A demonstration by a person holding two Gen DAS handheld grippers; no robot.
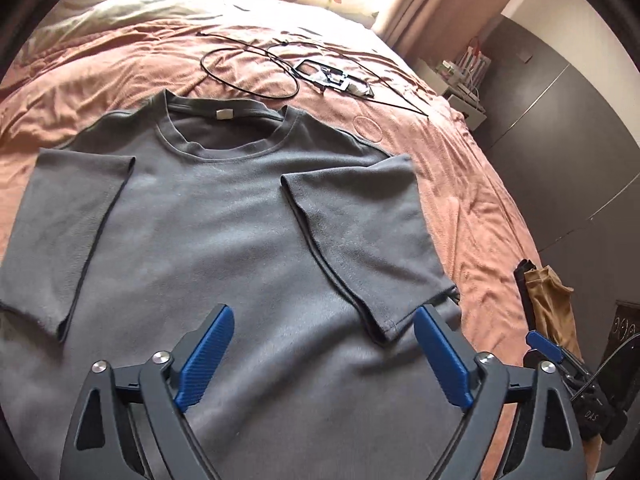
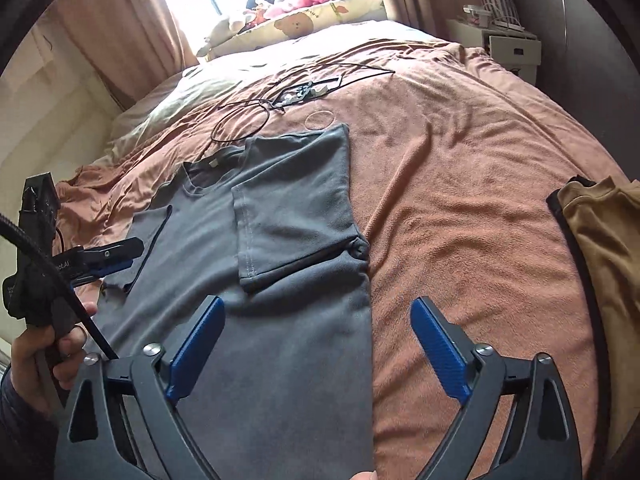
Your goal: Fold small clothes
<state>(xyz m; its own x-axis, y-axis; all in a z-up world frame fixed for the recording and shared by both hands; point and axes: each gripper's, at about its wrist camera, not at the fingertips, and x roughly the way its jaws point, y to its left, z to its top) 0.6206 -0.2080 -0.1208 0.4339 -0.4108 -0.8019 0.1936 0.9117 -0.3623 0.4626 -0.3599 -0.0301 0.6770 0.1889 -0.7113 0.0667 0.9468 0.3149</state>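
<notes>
A: Item one?
B: Grey T-shirt [image 1: 224, 216], spread flat on the bed [image 1: 460, 168], collar at the far end, hem at the near end. Both sleeves are folded inward over the body; the right sleeve [image 1: 360, 240] lies across the chest, its cuff near the middle.

A: Left gripper [image 1: 322, 354]?
B: Above the shirt's near half, blue fingers [image 1: 208, 360] spread wide, nothing between them. The cloth lies below and is not pinched; the right sleeve's near corner sits just beyond the right-hand finger.

A: Right gripper [image 2: 316, 350]?
B: Fingers also spread wide and empty. It hangs over the shirt's right edge: the left-hand finger [image 2: 196, 348] is over grey cloth, the right-hand one over bare bedspread. In this view the left gripper appears at the far left, held in a hand [image 2: 44, 356].

A: Other entries?
B: Black cable [image 1: 248, 68] looped on the bed beyond the collar, beside a small device that is too indistinct to name. Tan garment [image 2: 600, 248] at the bed's right edge. Patterned pillows [image 2: 296, 24] at the far end, under the window.
</notes>
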